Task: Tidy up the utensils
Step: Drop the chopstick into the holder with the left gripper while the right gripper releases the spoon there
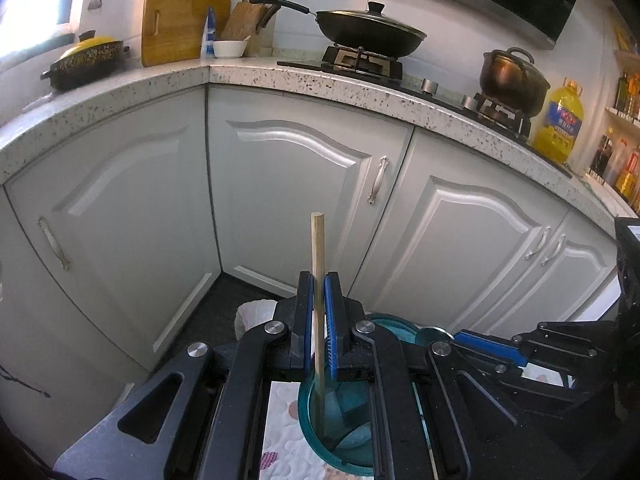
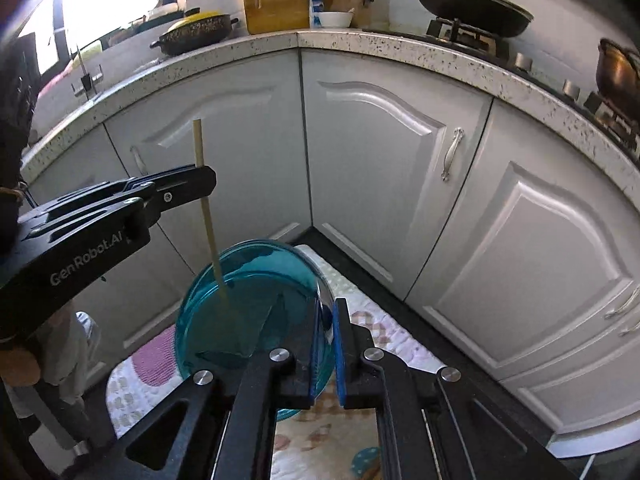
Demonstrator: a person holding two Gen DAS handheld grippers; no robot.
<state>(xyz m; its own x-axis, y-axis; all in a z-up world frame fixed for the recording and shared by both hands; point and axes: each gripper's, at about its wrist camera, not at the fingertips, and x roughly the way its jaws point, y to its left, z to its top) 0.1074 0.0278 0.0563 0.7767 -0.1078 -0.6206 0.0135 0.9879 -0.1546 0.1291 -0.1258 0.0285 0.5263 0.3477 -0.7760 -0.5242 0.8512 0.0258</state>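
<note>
A teal glass cup (image 2: 248, 304) stands tilted on a patterned quilted cloth (image 2: 384, 320) in front of the corner cabinets. My right gripper (image 2: 329, 312) is shut on the cup's rim, with one blue pad inside the wall and one outside. My left gripper (image 1: 319, 280) is shut on a wooden chopstick (image 1: 318, 248) that stands nearly upright. The stick's lower end reaches down into the cup (image 1: 352, 408). In the right wrist view the left gripper (image 2: 202, 180) comes in from the left and holds the chopstick (image 2: 208, 224) over the cup's mouth. The right gripper (image 1: 444, 334) shows at the cup's edge.
White corner cabinets (image 1: 280, 184) with metal handles rise close behind the cup. Above them, the speckled countertop (image 1: 248, 74) carries a lidded wok (image 1: 370, 32), a brown pot (image 1: 514, 80), a yellow oil bottle (image 1: 560, 124), a cutting board (image 1: 180, 24) and a knife block. A white bag (image 1: 252, 314) lies on the dark floor.
</note>
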